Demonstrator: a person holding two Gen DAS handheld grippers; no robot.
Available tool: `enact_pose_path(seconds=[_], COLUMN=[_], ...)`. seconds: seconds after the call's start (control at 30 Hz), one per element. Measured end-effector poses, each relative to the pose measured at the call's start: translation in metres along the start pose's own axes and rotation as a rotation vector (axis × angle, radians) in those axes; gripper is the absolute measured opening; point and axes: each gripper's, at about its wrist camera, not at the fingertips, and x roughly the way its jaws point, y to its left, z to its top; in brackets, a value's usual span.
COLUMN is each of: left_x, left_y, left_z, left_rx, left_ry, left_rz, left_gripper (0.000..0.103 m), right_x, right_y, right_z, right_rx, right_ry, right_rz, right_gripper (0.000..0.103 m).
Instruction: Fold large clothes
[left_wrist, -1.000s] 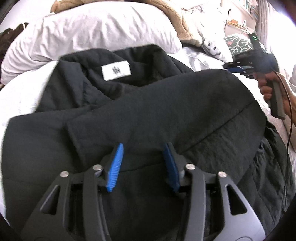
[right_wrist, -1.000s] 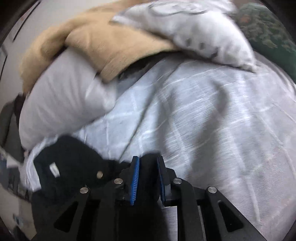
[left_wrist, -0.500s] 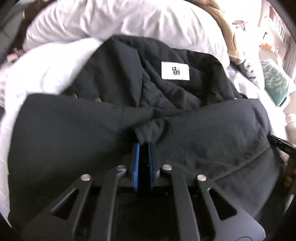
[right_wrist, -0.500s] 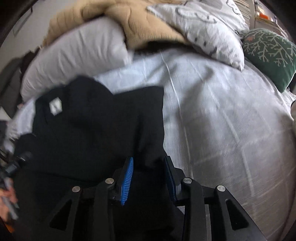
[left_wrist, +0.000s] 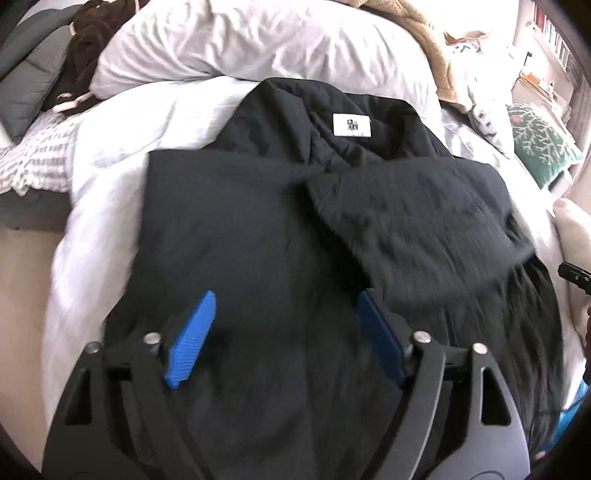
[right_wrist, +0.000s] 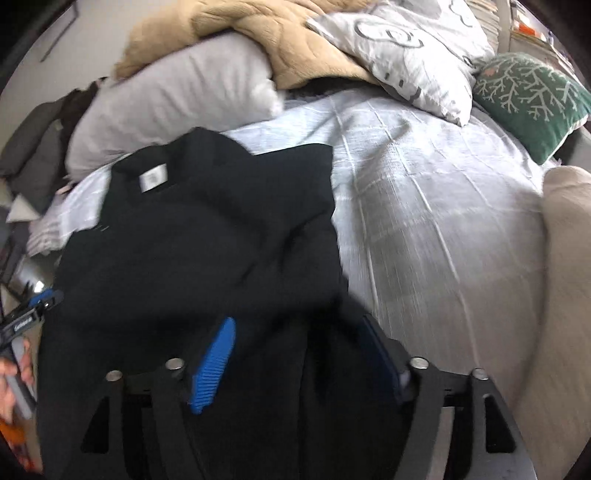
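A large black jacket (left_wrist: 258, 229) lies on the bed, collar and white label (left_wrist: 351, 124) at the far end. Both sleeves are folded in across its front; the right one (left_wrist: 413, 206) lies on top. My left gripper (left_wrist: 286, 310) is open and empty just above the jacket's lower middle. In the right wrist view the same jacket (right_wrist: 207, 236) fills the left half. My right gripper (right_wrist: 297, 334) is open and empty over the jacket's right lower edge. The left gripper (right_wrist: 33, 306) shows at that view's left edge.
The bed has a pale grey checked cover (right_wrist: 424, 206). White pillows (left_wrist: 258, 40), a tan blanket (right_wrist: 258, 33), a patterned pillow (right_wrist: 417, 40) and a green cushion (right_wrist: 528, 96) lie at the head. A beige cushion (right_wrist: 565, 258) sits at the right. A dark pile (left_wrist: 85, 55) lies far left.
My left gripper shut on the left sleeve, brought it across the jacket, then opened and let it go. My right gripper opened wide and drew back after laying the right sleeve down.
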Motion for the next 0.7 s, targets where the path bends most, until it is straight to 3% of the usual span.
enact_pose_path(seconds=[0.3, 0.47, 0.7], left_x=[-0.073, -0.087, -0.091], left_y=[0.050, 0.088, 0.125], left_z=[-0.086, -0.134, -0.188], left_rx=[-0.043, -0.137, -0.288], left_ry=[0.091, 0.198, 0.351], left_rz=[0.053, 0.005, -0.129], left_gripper=[0.083, 0.083, 0.083], right_x=[-0.086, -0.103, -0.095], right_y=[0.007, 0.002, -0.023], right_z=[-0.084, -0.129, -0.179], right_rx=[-0.083, -0.124, -0.056], right_ry=[0.028, 0.094, 0.304], right_rz=[0.031, 0.036, 0.113], right_gripper=[0.083, 0.083, 0.083])
